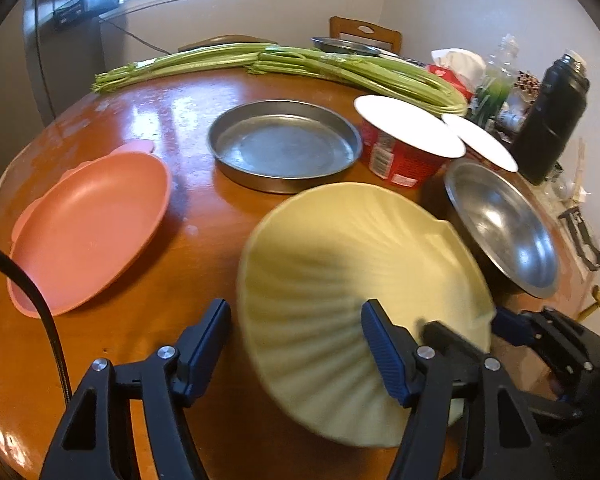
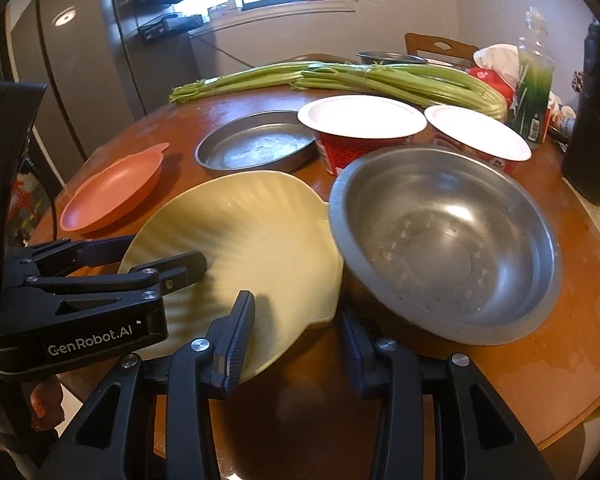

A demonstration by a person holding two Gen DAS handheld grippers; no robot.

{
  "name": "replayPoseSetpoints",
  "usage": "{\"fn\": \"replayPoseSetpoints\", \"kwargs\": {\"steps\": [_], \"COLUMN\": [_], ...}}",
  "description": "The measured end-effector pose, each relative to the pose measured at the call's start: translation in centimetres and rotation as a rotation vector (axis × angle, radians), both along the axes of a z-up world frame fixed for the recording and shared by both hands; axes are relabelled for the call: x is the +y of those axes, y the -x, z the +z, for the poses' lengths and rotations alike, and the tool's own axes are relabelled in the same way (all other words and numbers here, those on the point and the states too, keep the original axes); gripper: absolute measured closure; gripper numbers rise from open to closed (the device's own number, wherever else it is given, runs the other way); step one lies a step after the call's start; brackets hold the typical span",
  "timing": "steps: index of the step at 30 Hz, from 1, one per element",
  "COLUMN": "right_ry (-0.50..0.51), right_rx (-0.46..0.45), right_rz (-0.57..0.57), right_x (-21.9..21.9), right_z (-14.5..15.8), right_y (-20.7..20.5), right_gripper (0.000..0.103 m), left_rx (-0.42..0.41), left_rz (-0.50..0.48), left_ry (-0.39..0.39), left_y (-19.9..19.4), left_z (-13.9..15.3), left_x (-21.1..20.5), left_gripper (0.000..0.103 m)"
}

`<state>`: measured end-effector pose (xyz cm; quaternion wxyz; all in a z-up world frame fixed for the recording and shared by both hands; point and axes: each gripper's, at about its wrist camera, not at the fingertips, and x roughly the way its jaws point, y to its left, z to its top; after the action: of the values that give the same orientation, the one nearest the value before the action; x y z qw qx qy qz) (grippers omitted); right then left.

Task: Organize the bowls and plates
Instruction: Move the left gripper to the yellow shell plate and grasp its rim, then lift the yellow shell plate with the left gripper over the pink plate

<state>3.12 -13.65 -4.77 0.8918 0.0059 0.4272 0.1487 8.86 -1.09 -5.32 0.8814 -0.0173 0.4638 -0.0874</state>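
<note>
A pale yellow shell-shaped plate (image 1: 340, 248) (image 2: 240, 232) hangs tilted above the round wooden table (image 1: 204, 220). My right gripper (image 2: 296, 308) is shut on its near rim, one finger over the plate and one under. My left gripper (image 1: 296, 312) (image 2: 164, 252) straddles the opposite rim, its fingers standing apart from the plate, so it is open. A pink plate (image 1: 92, 232) (image 2: 112, 196) lies to the left. A flat steel pan (image 1: 284, 144) (image 2: 256, 144) sits behind the yellow plate. A steel bowl (image 1: 504, 224) (image 2: 444, 244) stands right of it, almost touching.
Two red tubs with white lids (image 1: 408, 132) (image 2: 476, 132) stand behind the bowl. Long celery stalks (image 1: 280, 64) lie across the back of the table. A black flask (image 1: 552, 116), a bottle and bags crowd the far right. A chair back (image 1: 364, 32) shows beyond.
</note>
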Motion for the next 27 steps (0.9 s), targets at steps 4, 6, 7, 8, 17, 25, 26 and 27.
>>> {"fn": "replayPoseSetpoints", "kwargs": {"steps": [4, 6, 7, 8, 17, 25, 26, 27], "right_ry": [0.016, 0.008, 0.008, 0.009, 0.003, -0.003, -0.001, -0.003], "right_rx": [-0.009, -0.006, -0.008, -0.009, -0.030, -0.050, -0.055, -0.058], "right_rz": [0.021, 0.023, 0.025, 0.026, 0.052, 0.099, 0.109, 0.115], "right_x": [0.7, 0.7, 0.8, 0.9, 2.0, 4.4, 5.0, 5.3], "right_z": [0.1, 0.1, 0.2, 0.3, 1.4, 2.5, 2.7, 2.8], "right_y": [0.2, 0.3, 0.3, 0.3, 0.6, 0.5, 0.4, 0.3], "right_gripper": [0.060, 0.060, 0.061, 0.061, 0.060, 0.060, 0.060, 0.060], "left_rx": [-0.002, -0.001, 0.000, -0.002, -0.053, -0.095, -0.097, -0.100], "left_rz": [-0.003, -0.001, -0.001, 0.001, 0.030, 0.091, 0.103, 0.112], "left_ry": [-0.010, -0.006, -0.007, -0.010, -0.018, -0.010, -0.007, -0.006], "left_y": [0.1, 0.2, 0.3, 0.3, 1.2, 1.9, 2.0, 2.0], "left_z": [0.0, 0.0, 0.1, 0.1, 2.0, 3.7, 3.8, 3.9], "left_x": [-0.1, 0.1, 0.2, 0.2, 1.4, 4.0, 4.5, 5.0], "left_gripper": [0.041, 0.041, 0.041, 0.041, 0.041, 0.041, 0.041, 0.041]}}
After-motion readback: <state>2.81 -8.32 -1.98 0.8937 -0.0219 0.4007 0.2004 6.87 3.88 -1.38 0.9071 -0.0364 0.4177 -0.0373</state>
